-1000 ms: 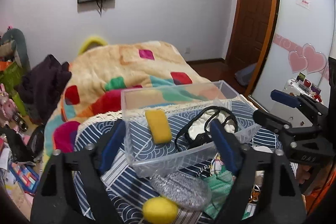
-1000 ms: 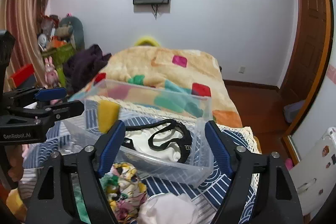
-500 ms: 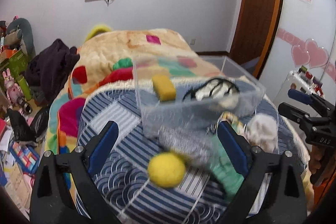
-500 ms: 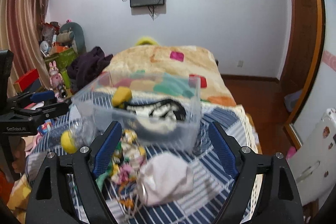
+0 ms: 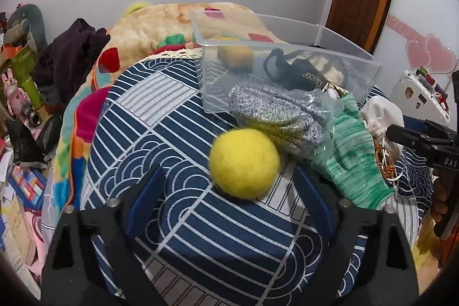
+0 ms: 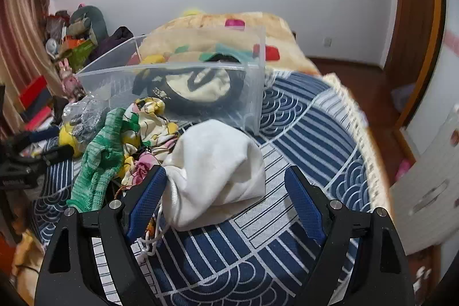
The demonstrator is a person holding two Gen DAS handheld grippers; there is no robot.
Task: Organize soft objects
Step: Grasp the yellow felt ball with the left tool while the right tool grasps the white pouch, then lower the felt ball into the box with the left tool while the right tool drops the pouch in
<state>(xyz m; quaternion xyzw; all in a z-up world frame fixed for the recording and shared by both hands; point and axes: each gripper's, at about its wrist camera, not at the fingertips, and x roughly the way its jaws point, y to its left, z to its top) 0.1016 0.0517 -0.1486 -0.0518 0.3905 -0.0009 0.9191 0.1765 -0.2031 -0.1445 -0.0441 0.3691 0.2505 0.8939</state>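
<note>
Bin (image 5: pixel 287 93): on the bed cover (image 5: pixel 178 220), toward its far edge.
Ball (image 5: pixel 243 162): before the bin.
Pouch (image 6: pixel 218 171): right of the gloves (image 6: pixel 97 162).

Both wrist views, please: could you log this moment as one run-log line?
left gripper: open, yellow ball ahead | right gripper: open, at white pouch | clear bin: holds sponge, black-strapped item | green glove: outside bin

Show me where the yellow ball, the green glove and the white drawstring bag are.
yellow ball (image 5: pixel 244 163), left wrist view, middle of its fuzzy surface.
green glove (image 6: pixel 97 159), right wrist view, knitted palm.
white drawstring bag (image 6: pixel 218 171), right wrist view, middle of the cloth.
</note>
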